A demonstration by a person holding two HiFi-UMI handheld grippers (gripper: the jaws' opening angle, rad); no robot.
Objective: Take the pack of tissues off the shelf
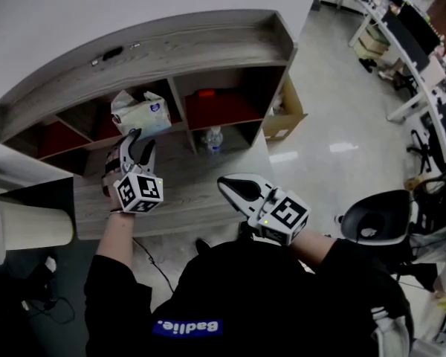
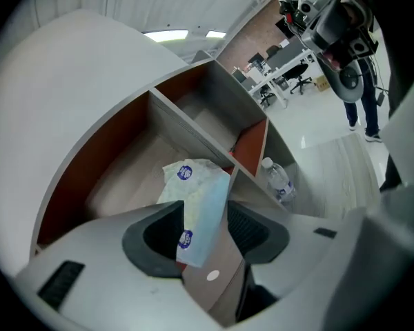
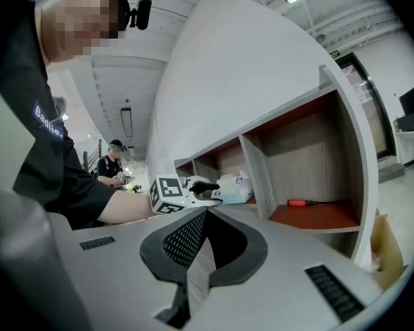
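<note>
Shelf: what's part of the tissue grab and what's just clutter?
Job: tissue pack; left gripper, open, just short of it; shelf.
Clutter: bottle; screwdriver; cardboard box; right gripper, shut, empty.

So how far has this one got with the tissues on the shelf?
Nothing is done yet: the pack of tissues sits in its shelf compartment. In hand: the left gripper is at the pack, jaws apart, the pack's near end between them but not pinched. The right gripper is shut and empty, back from the shelf. Still to do: close on the pack and pull it out.
</note>
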